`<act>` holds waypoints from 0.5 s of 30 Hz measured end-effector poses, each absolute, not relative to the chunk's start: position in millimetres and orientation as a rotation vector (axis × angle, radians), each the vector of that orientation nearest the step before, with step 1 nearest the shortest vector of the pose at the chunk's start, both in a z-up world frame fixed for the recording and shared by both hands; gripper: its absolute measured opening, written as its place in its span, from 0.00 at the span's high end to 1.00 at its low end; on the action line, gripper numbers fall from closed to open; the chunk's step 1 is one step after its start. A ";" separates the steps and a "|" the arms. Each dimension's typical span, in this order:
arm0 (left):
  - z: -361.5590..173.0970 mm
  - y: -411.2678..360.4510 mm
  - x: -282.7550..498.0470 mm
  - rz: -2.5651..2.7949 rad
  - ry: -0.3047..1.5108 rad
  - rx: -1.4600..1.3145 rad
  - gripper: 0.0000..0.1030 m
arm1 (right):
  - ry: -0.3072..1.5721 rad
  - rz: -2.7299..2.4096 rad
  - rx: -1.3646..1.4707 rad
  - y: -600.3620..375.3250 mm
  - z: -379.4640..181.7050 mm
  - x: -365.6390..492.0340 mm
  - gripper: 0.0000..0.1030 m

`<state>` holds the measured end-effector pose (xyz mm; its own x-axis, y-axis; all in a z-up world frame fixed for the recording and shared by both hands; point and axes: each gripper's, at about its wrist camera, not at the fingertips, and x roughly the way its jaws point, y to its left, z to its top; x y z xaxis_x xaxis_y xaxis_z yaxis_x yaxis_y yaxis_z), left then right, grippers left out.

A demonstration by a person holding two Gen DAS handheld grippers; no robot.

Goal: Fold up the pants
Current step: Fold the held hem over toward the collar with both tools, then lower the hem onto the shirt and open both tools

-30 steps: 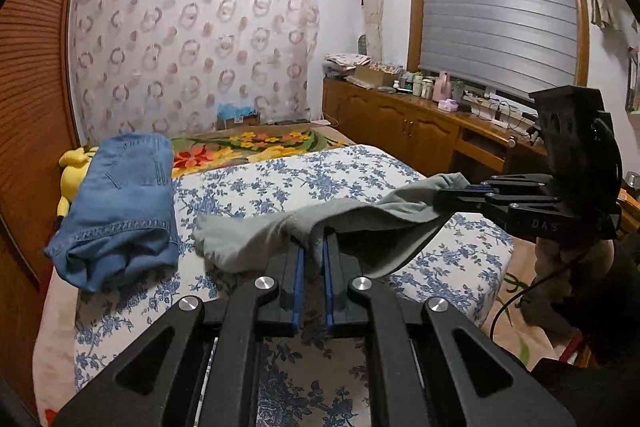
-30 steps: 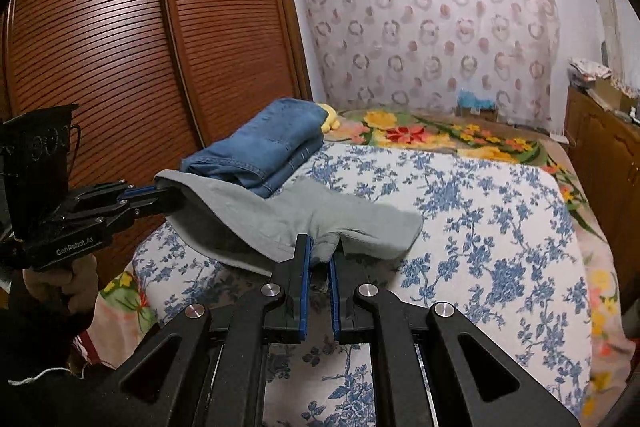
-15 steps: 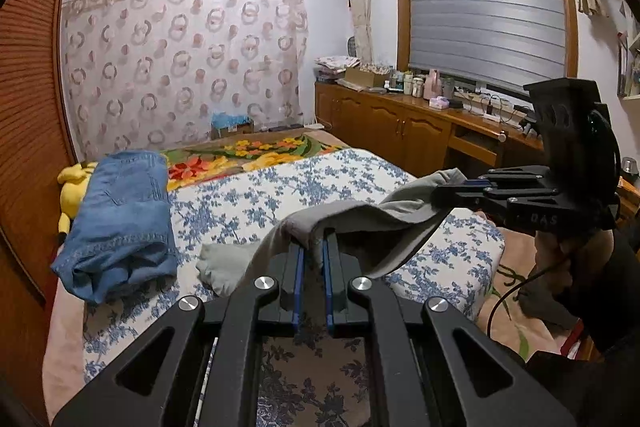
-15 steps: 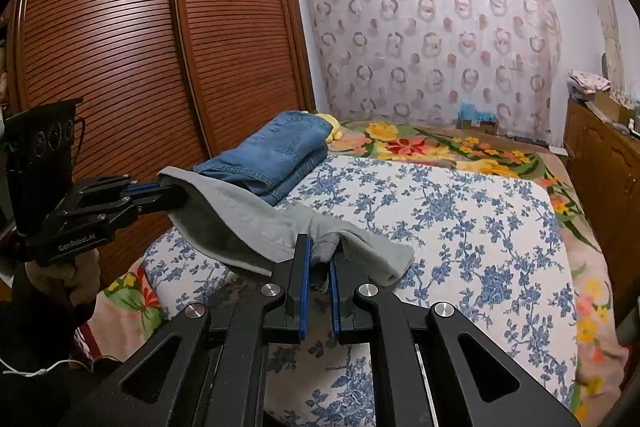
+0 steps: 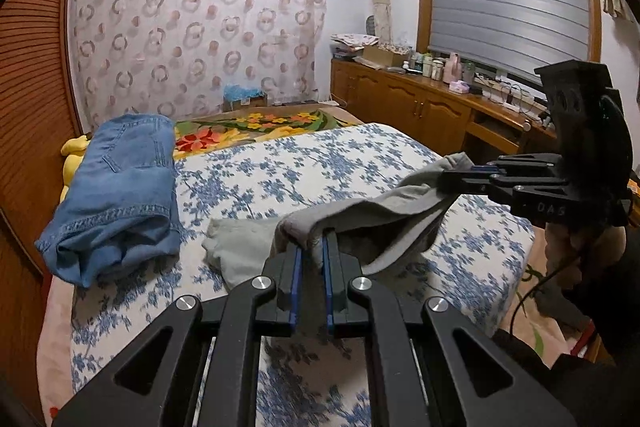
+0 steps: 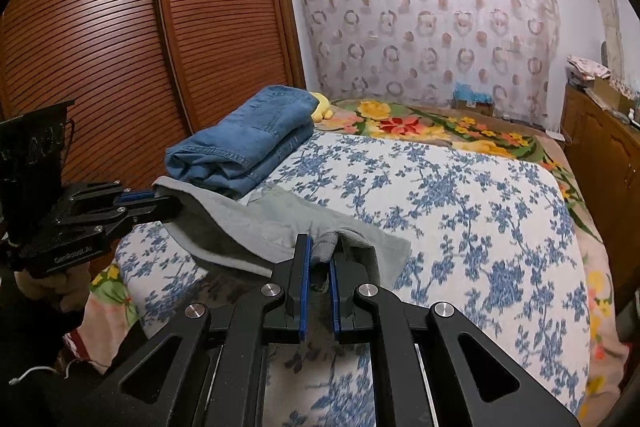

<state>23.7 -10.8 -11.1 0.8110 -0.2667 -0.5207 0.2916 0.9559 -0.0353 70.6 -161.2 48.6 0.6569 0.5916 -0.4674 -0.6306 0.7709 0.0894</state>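
Grey pants (image 5: 372, 223) hang stretched between left tongs (image 5: 311, 247) and right tongs (image 6: 320, 255), both pinching an edge, their far end trailing ahead on the bed (image 6: 460, 211).

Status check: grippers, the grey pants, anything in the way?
Left gripper and right gripper both shut on grey pants. Near edge lifted, far end resting on bed. Folded jeans beside the pants, close by.
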 end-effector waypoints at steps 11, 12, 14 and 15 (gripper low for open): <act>-27.2 -8.0 58.6 -0.260 0.598 0.040 0.91 | 0.566 0.672 -0.092 -134.2 31.3 117.5 0.92; -29.4 -7.4 59.7 -0.258 0.603 0.038 0.91 | 0.571 0.672 -0.093 -132.7 29.8 119.1 0.92; -32.3 -5.9 61.6 -0.253 0.614 0.034 0.90 | 0.580 0.671 -0.097 -128.9 27.2 122.5 0.92; -33.5 -5.4 62.2 -0.247 0.618 0.034 0.87 | 0.584 0.670 -0.100 -128.4 26.0 123.5 0.92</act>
<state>62.2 -5.4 -33.5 0.7865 -0.2185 -0.5777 0.2388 0.9702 -0.0417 123.5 -128.4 26.0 0.6311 0.5567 -0.5401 -0.6111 0.7857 0.0957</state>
